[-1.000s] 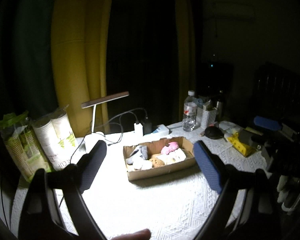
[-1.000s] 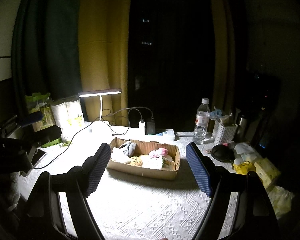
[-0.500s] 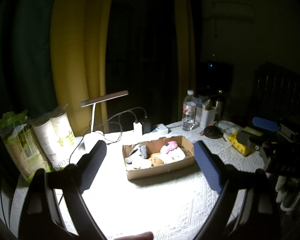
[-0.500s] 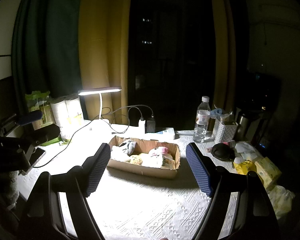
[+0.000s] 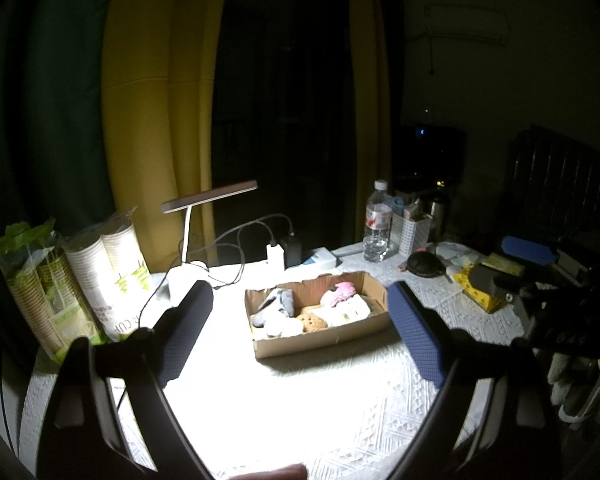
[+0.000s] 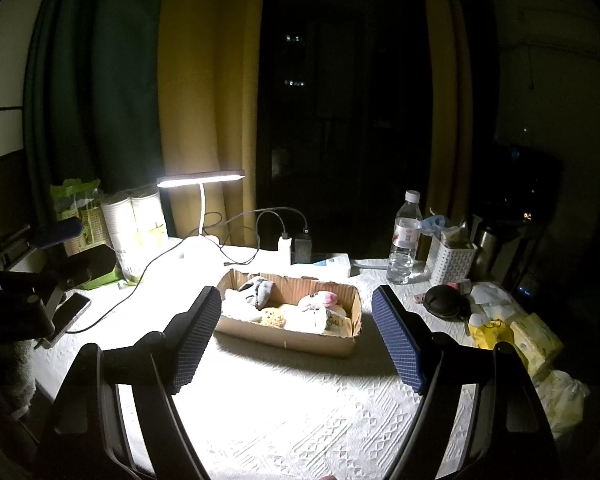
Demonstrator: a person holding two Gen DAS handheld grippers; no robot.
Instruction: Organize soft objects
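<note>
With both my left gripper [image 5: 300, 332] and right gripper [image 6: 296, 336] spread wide and empty, soft objects [image 6: 288, 308] lie in the cardboard box [image 6: 284, 338] mid-table; sorting is either pending or complete.

One cardboard box [image 6: 288, 330] holds a heap of soft objects [image 6: 284, 306] — at least five, the exact count unclear. There is one desk lamp [image 6: 201, 178], one water bottle [image 6: 405, 238], two stacks of paper cups [image 5: 112, 272] and two chargers [image 6: 296, 246] — one white, one black.
</note>
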